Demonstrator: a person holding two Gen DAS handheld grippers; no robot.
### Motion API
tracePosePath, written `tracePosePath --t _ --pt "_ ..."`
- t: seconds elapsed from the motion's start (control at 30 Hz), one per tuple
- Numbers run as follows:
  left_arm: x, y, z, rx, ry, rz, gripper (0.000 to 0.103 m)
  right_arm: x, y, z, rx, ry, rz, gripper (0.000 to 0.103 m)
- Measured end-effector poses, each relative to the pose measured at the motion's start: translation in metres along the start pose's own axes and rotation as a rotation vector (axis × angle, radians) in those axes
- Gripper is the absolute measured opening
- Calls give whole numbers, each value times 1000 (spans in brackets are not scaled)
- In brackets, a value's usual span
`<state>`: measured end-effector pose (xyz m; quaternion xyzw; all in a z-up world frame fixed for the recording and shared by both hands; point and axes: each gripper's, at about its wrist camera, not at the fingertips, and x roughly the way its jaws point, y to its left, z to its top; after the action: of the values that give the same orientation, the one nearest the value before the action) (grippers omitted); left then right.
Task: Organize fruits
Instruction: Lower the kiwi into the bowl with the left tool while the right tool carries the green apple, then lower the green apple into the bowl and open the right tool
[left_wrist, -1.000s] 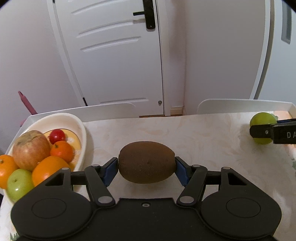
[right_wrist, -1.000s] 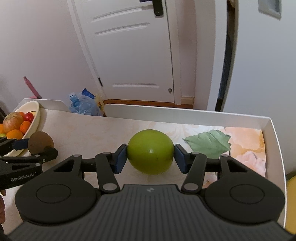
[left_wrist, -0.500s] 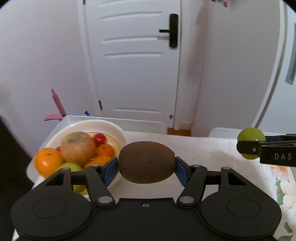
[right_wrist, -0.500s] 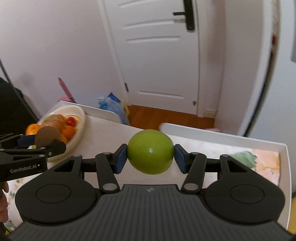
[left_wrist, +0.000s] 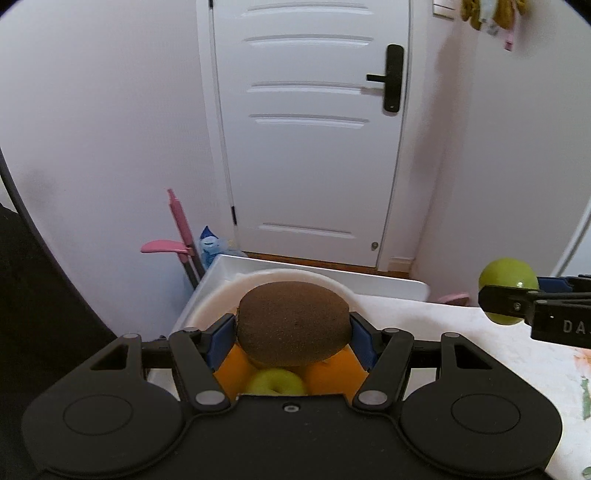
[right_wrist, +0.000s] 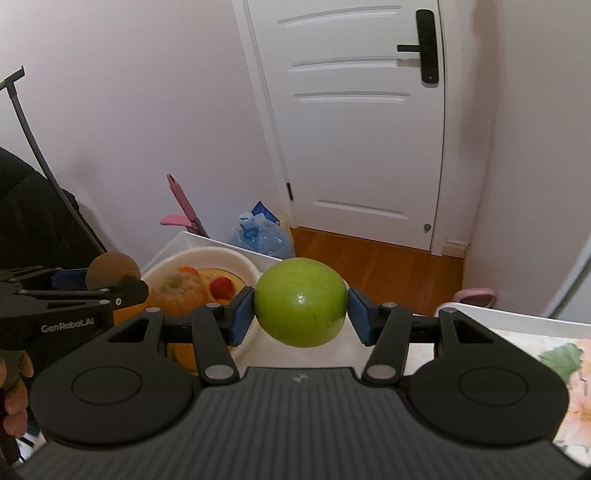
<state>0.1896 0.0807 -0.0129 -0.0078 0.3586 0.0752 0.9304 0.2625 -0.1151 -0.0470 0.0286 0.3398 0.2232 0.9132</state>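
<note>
Left gripper (left_wrist: 293, 332) jaws clamped on kiwi (left_wrist: 293, 325), held above white bowl (left_wrist: 221, 295) — not yet released. Right gripper (right_wrist: 300, 314) jaws clamped on green apple (right_wrist: 300, 301), just beside bowl rim. Bowl already holds oranges (left_wrist: 231, 369), small green apple (left_wrist: 275, 382), tomato (right_wrist: 221, 286). Left: drop both fruits in.

Soft, even indoor light; fisheye bends the door (left_wrist: 310, 129) edges, corners go dark (bowl fruit (right_wrist: 184, 288) motion-blurred).
</note>
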Motion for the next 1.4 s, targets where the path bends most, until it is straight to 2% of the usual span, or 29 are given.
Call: tracePosePath --t 0.23,0.53,0.77,1.13,1.17,1.23,1.27,1.3,1.4 --pt "36 38 18 9 41 -14 69 30 36 15 13 10 -16 69" --pt "85 64 27 3 109 -48 69 67 52 21 42 37 -41 69" --pt "111 64 31 10 144 -78 69 85 52 20 61 57 -58 69" --pt "126 43 34 68 165 -125 70 90 40 20 86 66 -94 69" --pt "126 42 34 72 164 -126 71 90 40 21 88 66 -96 69" --pt "121 42 34 82 135 -128 83 90 38 21 92 67 -99 69" --pt "117 43 35 86 113 -125 92 89 38 21 92 67 -100 69" --pt "113 44 36 89 97 -124 95 88 38 21 91 67 -101 69" --pt "102 49 36 94 77 -115 95 86 37 22 87 67 -101 69"
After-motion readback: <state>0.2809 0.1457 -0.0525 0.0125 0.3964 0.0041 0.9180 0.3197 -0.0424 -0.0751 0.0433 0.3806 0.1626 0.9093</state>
